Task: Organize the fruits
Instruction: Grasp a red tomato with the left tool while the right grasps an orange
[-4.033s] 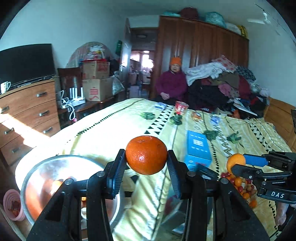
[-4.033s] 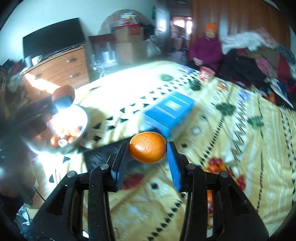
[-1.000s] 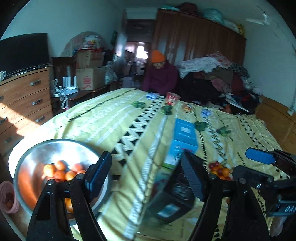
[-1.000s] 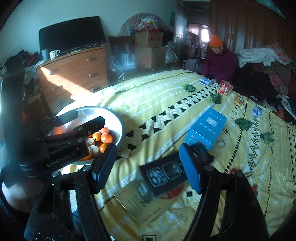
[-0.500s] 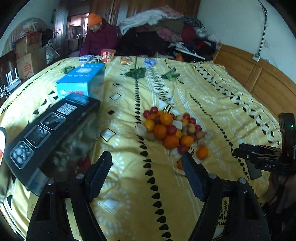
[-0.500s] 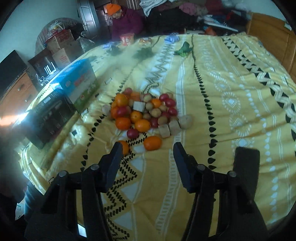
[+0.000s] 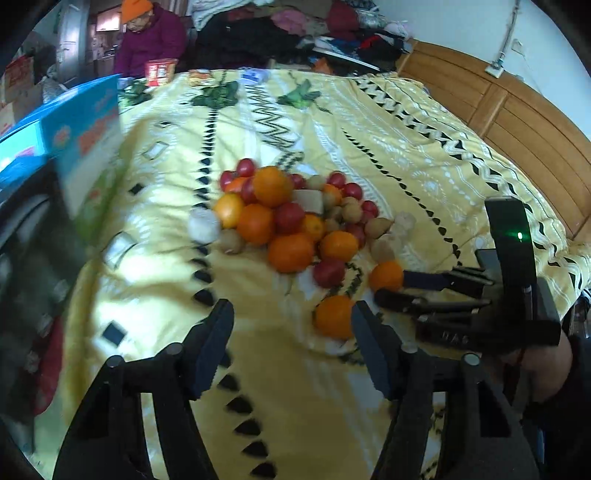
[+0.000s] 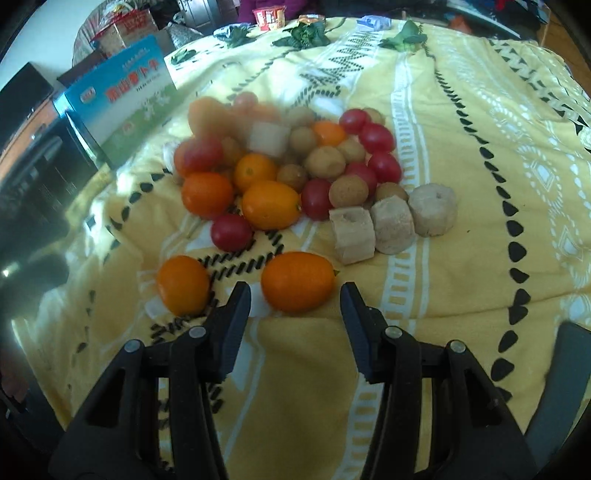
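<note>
A pile of small oranges, red cherry tomatoes and brown round fruits (image 7: 291, 218) (image 8: 280, 166) lies on the yellow patterned bedspread (image 7: 388, 147). In the left wrist view my left gripper (image 7: 291, 321) is closing. One loose orange (image 7: 334, 316) sits just inside its right finger, with a wide gap to the left finger. My right gripper (image 8: 295, 299) is also closing around another loose orange (image 8: 297, 280), with small gaps on both sides. From the left wrist view, the right gripper (image 7: 391, 286) reaches in from the right at that orange (image 7: 386, 276).
A blue box (image 7: 85, 140) (image 8: 125, 99) and a black box (image 7: 29, 240) stand left of the pile. Three pale cut cylinders (image 8: 391, 221) lie at its right. A person (image 7: 151, 33) sits beyond the bed; a wooden headboard (image 7: 517, 129) runs along the right.
Both grippers swung from the metal bowl side to the fruit pile, dropped close to the bedspread and narrowed. Each now has a loose orange between its fingers.
</note>
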{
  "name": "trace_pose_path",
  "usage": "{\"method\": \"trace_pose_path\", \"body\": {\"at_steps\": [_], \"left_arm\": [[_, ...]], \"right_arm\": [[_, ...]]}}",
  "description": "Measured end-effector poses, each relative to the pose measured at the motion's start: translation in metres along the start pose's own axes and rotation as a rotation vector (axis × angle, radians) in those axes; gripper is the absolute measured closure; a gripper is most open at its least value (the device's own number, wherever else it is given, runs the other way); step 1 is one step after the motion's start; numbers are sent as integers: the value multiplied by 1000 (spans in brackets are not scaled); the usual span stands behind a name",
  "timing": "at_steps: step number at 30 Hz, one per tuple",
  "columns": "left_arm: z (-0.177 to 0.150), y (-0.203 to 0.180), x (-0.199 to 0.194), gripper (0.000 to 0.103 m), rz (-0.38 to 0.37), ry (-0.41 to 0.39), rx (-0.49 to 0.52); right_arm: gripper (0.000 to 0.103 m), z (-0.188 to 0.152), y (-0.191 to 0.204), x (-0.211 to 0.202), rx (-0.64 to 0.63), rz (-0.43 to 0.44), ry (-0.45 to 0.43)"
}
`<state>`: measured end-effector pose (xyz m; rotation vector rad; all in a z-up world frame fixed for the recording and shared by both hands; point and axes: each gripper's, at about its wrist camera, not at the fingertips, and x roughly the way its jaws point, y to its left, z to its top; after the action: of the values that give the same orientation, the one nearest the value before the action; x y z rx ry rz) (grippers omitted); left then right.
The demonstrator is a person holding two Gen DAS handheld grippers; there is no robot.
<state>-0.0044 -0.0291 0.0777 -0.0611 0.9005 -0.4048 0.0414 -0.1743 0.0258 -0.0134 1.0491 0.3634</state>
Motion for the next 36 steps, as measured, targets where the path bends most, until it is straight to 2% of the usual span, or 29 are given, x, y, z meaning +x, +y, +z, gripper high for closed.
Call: {"method": "trace_pose_path", "body": {"at_steps": [3,5,10,17,21,26,28,31,36], "left_arm": [[10,-12,27,44,-61,29,34],[14,-17,47,52,-94,64,54],[17,-20,79,55,-80,122,66],[19,-29,91,55,-72,122,93],[19,-24,98,55,-99,120,75],[18,-20,101,64,-110,117,64],[18,-19,104,64,-118,123,56],[17,-14,106,65,-139,110,33],[17,-13,106,67,-148,108,32]], "right_arm": [[62,-6,-10,-4,44,34,-29],[64,-11,-17,-10,79,63,-47],[65,-24,-25,-16,124,106,-63],[64,-22,-25,-20,121,119,-81],[64,-13,-22,-15,92,122,-77],[64,-1,-16,-3,46,128,-72],[63,0,-17,0,47,141,-70],[56,1,-15,6,36,159,-54],[56,3,-15,6,44,167,-77]]}}
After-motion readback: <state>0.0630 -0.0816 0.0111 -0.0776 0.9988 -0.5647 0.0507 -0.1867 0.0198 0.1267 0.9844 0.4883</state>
